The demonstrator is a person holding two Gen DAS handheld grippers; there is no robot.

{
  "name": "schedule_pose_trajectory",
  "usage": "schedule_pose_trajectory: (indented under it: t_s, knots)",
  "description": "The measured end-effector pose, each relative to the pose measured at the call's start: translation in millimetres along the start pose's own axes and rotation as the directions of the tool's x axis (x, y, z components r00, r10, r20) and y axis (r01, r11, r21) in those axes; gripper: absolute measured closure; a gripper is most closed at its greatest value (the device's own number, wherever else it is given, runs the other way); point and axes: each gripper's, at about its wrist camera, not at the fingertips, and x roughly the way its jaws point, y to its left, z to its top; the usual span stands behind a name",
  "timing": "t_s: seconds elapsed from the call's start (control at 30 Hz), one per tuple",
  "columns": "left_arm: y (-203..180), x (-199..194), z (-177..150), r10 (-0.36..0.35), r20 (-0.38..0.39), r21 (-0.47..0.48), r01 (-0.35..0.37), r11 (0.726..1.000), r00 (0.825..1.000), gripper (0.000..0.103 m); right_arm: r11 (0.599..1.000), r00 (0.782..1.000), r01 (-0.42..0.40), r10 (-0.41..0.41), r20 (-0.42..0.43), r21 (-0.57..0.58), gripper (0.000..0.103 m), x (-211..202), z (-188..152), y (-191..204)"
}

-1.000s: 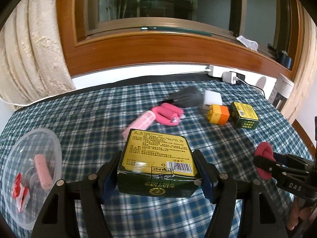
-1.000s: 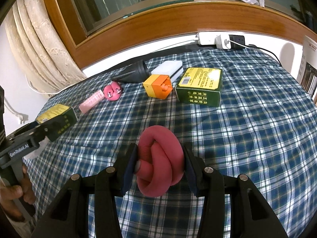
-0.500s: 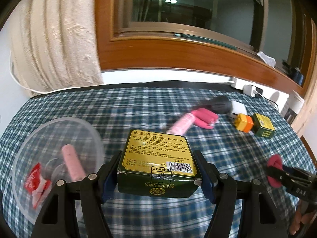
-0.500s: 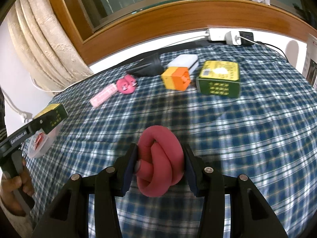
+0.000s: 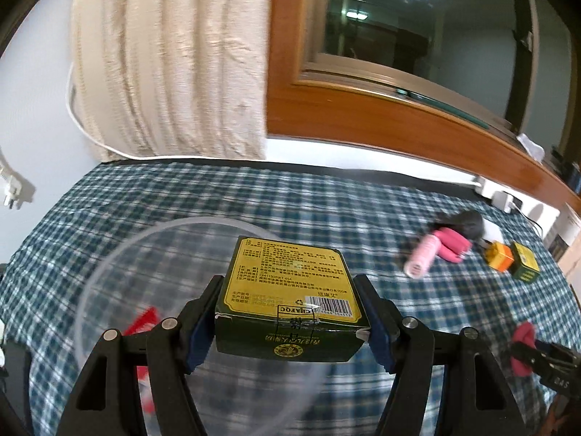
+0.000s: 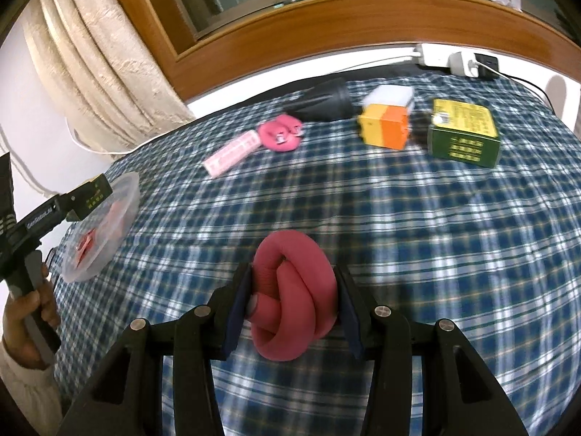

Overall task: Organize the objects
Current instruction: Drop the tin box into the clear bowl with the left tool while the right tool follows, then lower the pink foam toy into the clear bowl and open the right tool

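**Box over the bowl, both grippers loaded**

Right now the L gripper [image 5: 288, 312] has its jaws clamped on the sides of a green box w/ yellow label [image 5: 290, 283], held above the clear plastic bowl [image 5: 109, 265] at the table's left edge. R gripper [image 6: 288, 298] has its jaws squeezed onto a knotted red foam roller [image 6: 290, 287], hanging over the checked tablecloth [image 6: 454, 254], well apart from the bowl.

Risks, as I judge them:
- Box looks big vs. the bowl; dropped off-centre it could catch the rim and tip the light bowl, which sits near the table edge.
- Red packet [image 5: 143, 321] already lies inside; the box may land on it and sit crooked.
- Foam is squashy, so the roller could spring or roll on release.
- If both grippers go for the bowl at once they may bump.

Views differ:
- L wrist shows the box against the bowl rim and contents close up; R gripper only a sliver at far right.
- R wrist shows the person's hand [image 6: 29, 301] on the L handle, bowl seen side-on, plus the leftovers clearly: pink roller [image 6: 232, 152], pink curled piece [image 6: 281, 132], black cone-shaped item [image 6: 323, 103], orange-yellow box [image 6: 385, 130], second green box [image 6: 463, 138]. How high the box sits over the bowl, can't tell from either.
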Motion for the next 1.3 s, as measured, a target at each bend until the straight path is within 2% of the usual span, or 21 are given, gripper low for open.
schedule_pose_trajectory:
  t_s: [0.37,0.6,0.67,0.73,0.93,1.13,1.3]
  knots:
    - [59,9,9,0.043,-0.013,-0.062,-0.044,0.997,0.999,0.031,0.996,0.998,-0.056,0.055,-0.015,-0.069,0.056,13,13,55]
    - [82,18,7,0.035,-0.035,-0.11,-0.038,0.993,0.999,0.03,0.985,0.995,-0.1,0.1,-0.01,-0.138,0.056,19,26,100]
    - [86,20,7,0.026,-0.042,-0.127,-0.031,0.991,0.999,0.027,0.981,0.994,-0.114,0.113,-0.012,-0.157,0.056,21,30,113]
    - [90,21,6,0.027,-0.044,-0.145,-0.033,0.989,0.999,0.017,0.976,0.992,-0.129,0.129,-0.017,-0.177,0.056,23,32,125]
    - [100,15,7,0.028,-0.032,-0.175,-0.033,0.984,0.999,0.016,0.957,0.983,-0.18,0.179,-0.026,-0.228,0.056,30,38,162]
    - [105,7,8,0.056,-0.008,-0.189,-0.056,0.98,0.998,0.009,0.936,0.973,-0.231,0.228,-0.042,-0.266,0.056,39,40,198]
    - [107,1,9,0.078,0.01,-0.191,-0.075,0.979,0.997,0.008,0.92,0.966,-0.255,0.251,-0.052,-0.296,0.056,47,39,219]
